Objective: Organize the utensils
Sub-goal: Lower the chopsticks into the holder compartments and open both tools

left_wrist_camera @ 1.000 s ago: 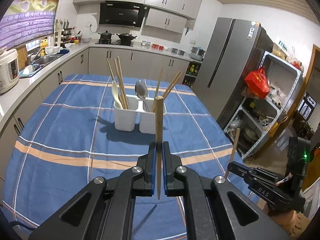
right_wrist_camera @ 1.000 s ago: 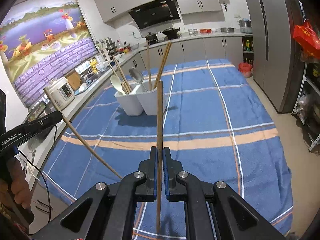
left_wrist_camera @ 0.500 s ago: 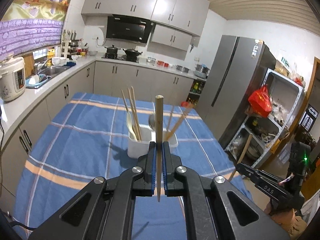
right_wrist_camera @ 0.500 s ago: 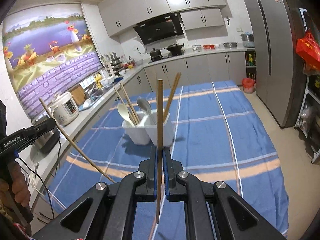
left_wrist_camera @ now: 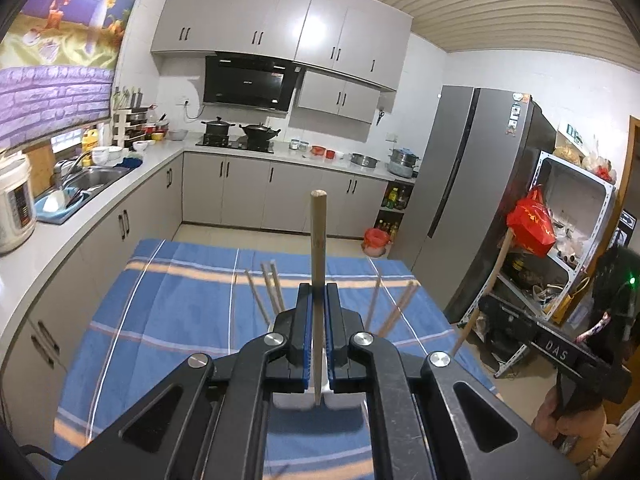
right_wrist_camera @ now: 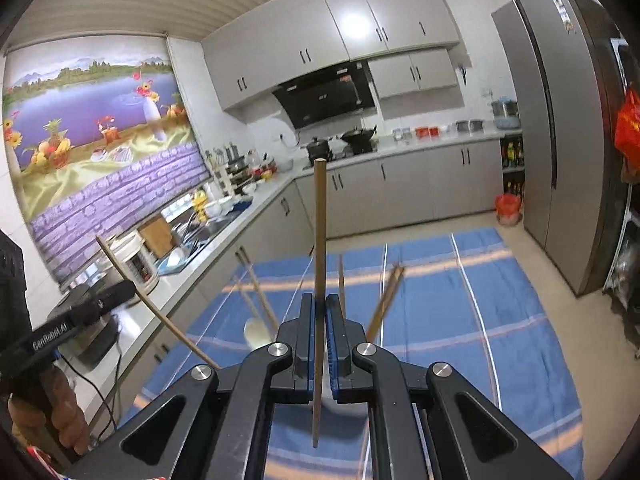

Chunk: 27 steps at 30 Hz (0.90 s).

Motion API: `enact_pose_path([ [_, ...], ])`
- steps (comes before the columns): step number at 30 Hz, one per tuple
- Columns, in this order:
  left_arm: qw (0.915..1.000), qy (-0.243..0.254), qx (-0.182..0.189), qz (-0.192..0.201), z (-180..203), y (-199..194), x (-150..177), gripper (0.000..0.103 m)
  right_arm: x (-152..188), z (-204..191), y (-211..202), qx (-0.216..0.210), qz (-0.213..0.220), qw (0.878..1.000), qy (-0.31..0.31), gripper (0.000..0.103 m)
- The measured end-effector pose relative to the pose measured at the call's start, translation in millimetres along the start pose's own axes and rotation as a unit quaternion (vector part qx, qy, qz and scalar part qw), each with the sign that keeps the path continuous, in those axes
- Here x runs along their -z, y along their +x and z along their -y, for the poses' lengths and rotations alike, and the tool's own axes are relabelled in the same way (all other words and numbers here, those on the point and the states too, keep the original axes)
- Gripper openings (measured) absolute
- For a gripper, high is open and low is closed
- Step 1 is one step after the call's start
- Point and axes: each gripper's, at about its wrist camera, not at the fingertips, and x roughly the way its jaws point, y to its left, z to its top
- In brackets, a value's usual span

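1. As seen from the left wrist camera, the left gripper [left_wrist_camera: 319, 300] is clamped on a wooden chopstick [left_wrist_camera: 318, 240] that stands upright between its blue pads [left_wrist_camera: 307, 336]. The stick's blunt end rises above the fingers, and its thin end hangs below them. Behind the fingers a white holder [left_wrist_camera: 298, 398] sits on a blue striped tablecloth [left_wrist_camera: 176, 304], mostly hidden, with more chopsticks [left_wrist_camera: 272, 292] leaning out of it. At the right edge the right gripper [left_wrist_camera: 486, 306] shows from the side, its own stick [left_wrist_camera: 486, 292] slanting upward. Grey cabinets, a stove and a fridge [left_wrist_camera: 472, 184] fill the background.

2. As seen from the right wrist camera, the right gripper [right_wrist_camera: 319, 300] is clamped on a second chopstick [right_wrist_camera: 320, 248], also upright between its pads [right_wrist_camera: 332, 336]. The holder [right_wrist_camera: 348, 406] lies almost wholly hidden behind the fingers; sticks [right_wrist_camera: 386, 300] and a pale spoon [right_wrist_camera: 256, 334] poke out of it above the tablecloth [right_wrist_camera: 432, 312]. At the left edge a hand [right_wrist_camera: 60, 412] carries the left gripper [right_wrist_camera: 134, 288], whose stick [right_wrist_camera: 160, 316] slants across the counter side.
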Motion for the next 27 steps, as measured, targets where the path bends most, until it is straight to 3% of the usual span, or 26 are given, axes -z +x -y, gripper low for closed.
enact_pose_path([
  [7,0.9995,0.025,-0.007,-0.018,-4.7,66.6,-17.9,0.005,-24.3,-7.6,46.7,0.05,0.021,0.998,-0.016,0.005],
  [14,0.9964,0.028,-0.002,-0.08,-9.2,124.2,2.4,0.005,-11.7,5.4,95.9,0.081,-0.017,0.997,-0.002,0.006],
  [21,0.9924,0.018,0.005,-0.122,-14.6,142.5,22.2,0.005,21.3,16.0,114.2,0.082,-0.07,0.994,0.006,0.006],
  [27,0.9931,0.013,0.01,-0.116,-12.4,129.6,23.3,0.006,30.4,23.7,114.5,0.072,-0.091,0.993,0.016,0.007],
])
